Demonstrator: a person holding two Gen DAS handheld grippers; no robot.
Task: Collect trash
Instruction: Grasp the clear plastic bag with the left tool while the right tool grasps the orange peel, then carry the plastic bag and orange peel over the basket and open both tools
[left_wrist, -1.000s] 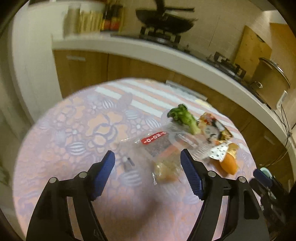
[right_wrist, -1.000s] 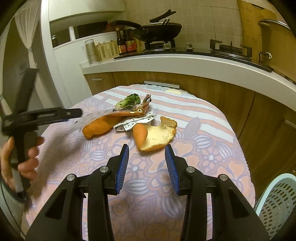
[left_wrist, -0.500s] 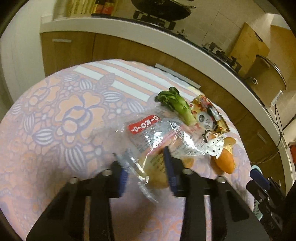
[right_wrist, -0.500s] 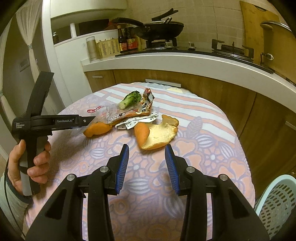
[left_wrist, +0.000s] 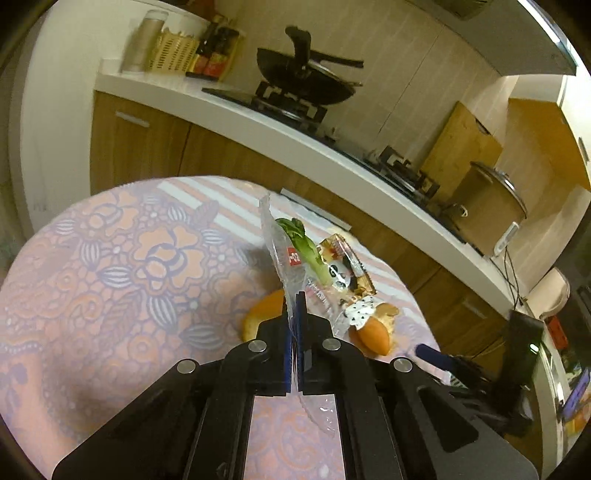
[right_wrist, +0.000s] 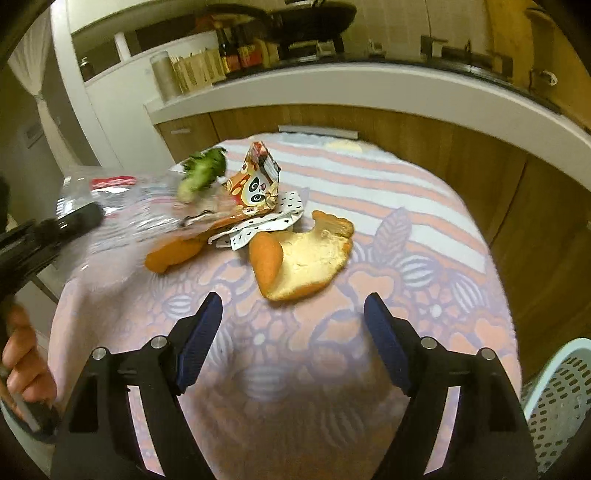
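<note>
While the left gripper (left_wrist: 294, 325) pinches the clear wrapper (left_wrist: 282, 254), only the right gripper's (right_wrist: 293, 341) view, jaws wide, shows the basket (right_wrist: 561, 398).

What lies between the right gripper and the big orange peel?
Only bare tablecloth; the right wrist view shows nothing between the right gripper and the orange peel.

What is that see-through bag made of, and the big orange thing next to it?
The see-through bag, pinched in the left tongs, looks like thin clear plastic film: it shines, crinkles, and the table shows through it. The big orange thing looks like citrus peel, probably orange: matte orange outside, pale spongy inside, curled up at the edges.
</note>
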